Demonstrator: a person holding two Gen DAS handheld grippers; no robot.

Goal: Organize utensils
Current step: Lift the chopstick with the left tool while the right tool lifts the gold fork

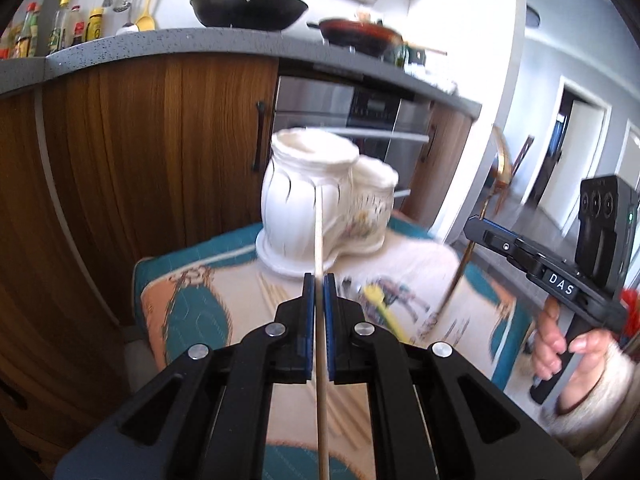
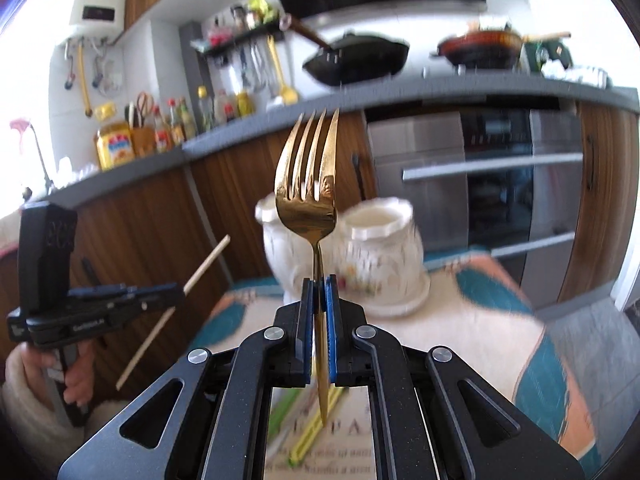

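Two utensils are held up in the air: a wooden chopstick (image 1: 319,232) pinched between the closed pads of the left tool (image 1: 319,280), and a gold fork (image 2: 307,184) clamped upright, tines up, in the right tool (image 2: 319,282). Ahead of both tools, a white double-pot holder (image 1: 320,200) stands on the patterned cloth (image 1: 192,304) covering the worktop. Below the left tool, a yellow utensil (image 1: 382,310) lies on the cloth. Beyond the holder are wooden cabinets (image 1: 140,152) and an oven (image 2: 492,176).
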